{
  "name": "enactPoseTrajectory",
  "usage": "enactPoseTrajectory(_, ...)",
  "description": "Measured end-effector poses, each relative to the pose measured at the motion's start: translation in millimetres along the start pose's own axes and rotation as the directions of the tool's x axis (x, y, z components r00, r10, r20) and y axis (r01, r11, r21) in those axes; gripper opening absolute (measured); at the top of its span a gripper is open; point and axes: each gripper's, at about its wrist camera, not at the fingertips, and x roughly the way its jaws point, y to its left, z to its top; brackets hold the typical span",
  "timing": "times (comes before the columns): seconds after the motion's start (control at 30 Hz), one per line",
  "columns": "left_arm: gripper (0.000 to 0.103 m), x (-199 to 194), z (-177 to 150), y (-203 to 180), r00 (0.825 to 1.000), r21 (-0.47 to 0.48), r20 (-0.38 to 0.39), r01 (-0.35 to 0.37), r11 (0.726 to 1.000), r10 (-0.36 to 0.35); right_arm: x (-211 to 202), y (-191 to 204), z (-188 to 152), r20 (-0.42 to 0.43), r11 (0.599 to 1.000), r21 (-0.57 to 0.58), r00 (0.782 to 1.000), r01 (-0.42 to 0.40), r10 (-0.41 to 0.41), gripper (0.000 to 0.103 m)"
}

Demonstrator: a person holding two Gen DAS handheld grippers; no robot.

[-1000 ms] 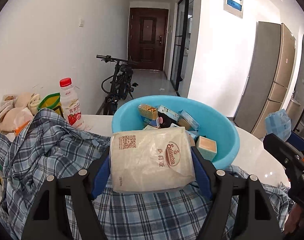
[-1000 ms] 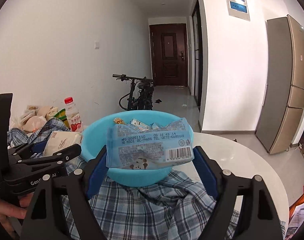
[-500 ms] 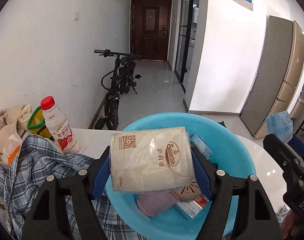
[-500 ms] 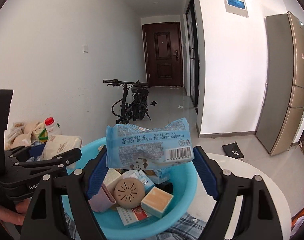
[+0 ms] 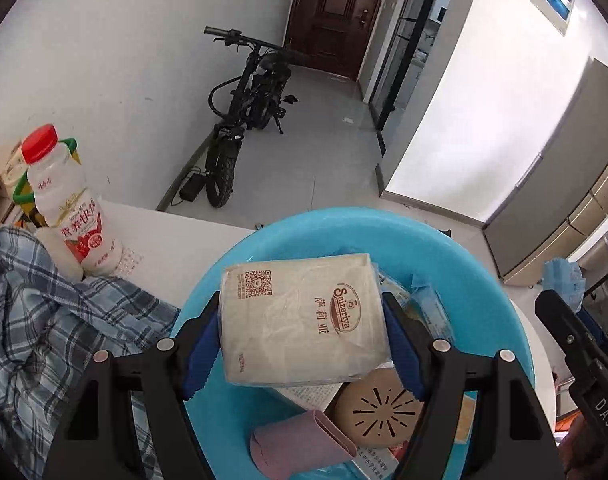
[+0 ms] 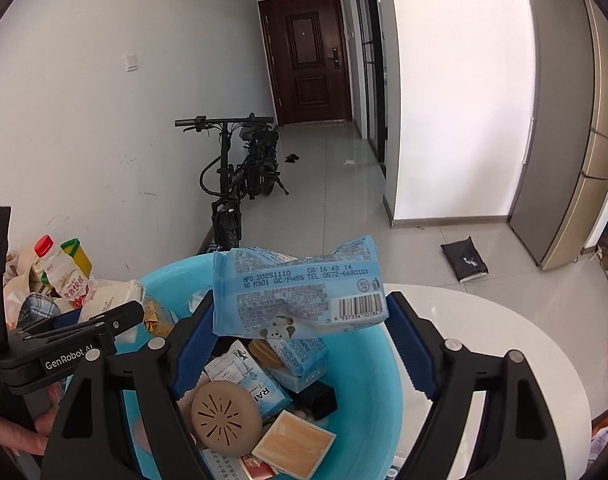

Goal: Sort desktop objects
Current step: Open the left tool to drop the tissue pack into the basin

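White round table [image 6: 499, 344], blue basin [image 6: 379, 392], hallway bicycle [image 6: 240, 176], dark door [image 6: 307, 60]

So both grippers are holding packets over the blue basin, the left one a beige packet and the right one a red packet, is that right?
Not quite. The right gripper holds a light blue packet, not a red one, as the right wrist view shows. The rest holds: the left gripper clamps the beige packet, and both hang over the blue basin.
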Motion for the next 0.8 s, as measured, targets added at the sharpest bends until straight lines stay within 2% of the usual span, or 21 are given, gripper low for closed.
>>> enactPoseTrajectory(0.1, 0.076, 2.2, 0.8, -0.3, 0.999, 0.025, -0.009, -0.038, 0.999, 0.038, 3.6, -0.7, 1.9, -0.049, 0.998, -0.039, 0.997, 0.055, -0.056, 0.08)
enactPoseTrajectory(0.23, 0.076, 1.3, -5.7, -10.1, 0.994, 0.141, -0.011, -0.104, 0.984, 0.107, 5.3, 4.3, 5.0, -0.117, 0.993, -0.11, 0.991, 0.051, -0.064, 0.08)
enactPoseTrajectory(0.37, 0.076, 3.1, -21.0, -23.1, 0.994, 0.194, -0.061, -0.078, 0.978, 0.091, 9.6, 13.2, -1.5, -0.199, 0.987, -0.157, 0.978, 0.032, -0.063, 0.08)
enactPoseTrajectory(0.43, 0.076, 4.2, -28.6, -28.7, 0.992, 0.21, -0.073, -0.089, 0.974, 0.106, 12.4, 17.9, -7.9, -0.229, 0.984, -0.177, 0.971, 0.025, -0.066, 0.08)
enactPoseTrajectory(0.53, 0.076, 5.0, -37.3, -34.3, 0.988, 0.225, -0.074, -0.118, 0.967, 0.138, 17.5, 24.0, -16.4, -0.271, 0.986, -0.165, 0.962, -0.013, -0.033, 0.08)
enactPoseTrajectory(0.6, 0.076, 7.4, -41.2, -34.0, 0.984, 0.217, -0.085, -0.136, 0.967, 0.157, 21.2, 23.2, -21.5, -0.289, 0.986, -0.165, 0.956, 0.01, -0.058, 0.08)
enactPoseTrajectory(0.7, 0.076, 6.8, -41.3, -29.9, 0.985, 0.186, -0.099, -0.12, 0.975, 0.14, 27.2, 15.1, -22.3, -0.315, 0.994, -0.107, 0.947, 0.021, -0.054, 0.08)
enactPoseTrajectory(0.8, 0.076, 6.6, -41.4, -29.4, 0.984, 0.198, -0.108, -0.116, 0.973, 0.139, 28.6, 9.8, -20.9, -0.32, 0.997, -0.073, 0.946, 0.024, -0.046, 0.08)
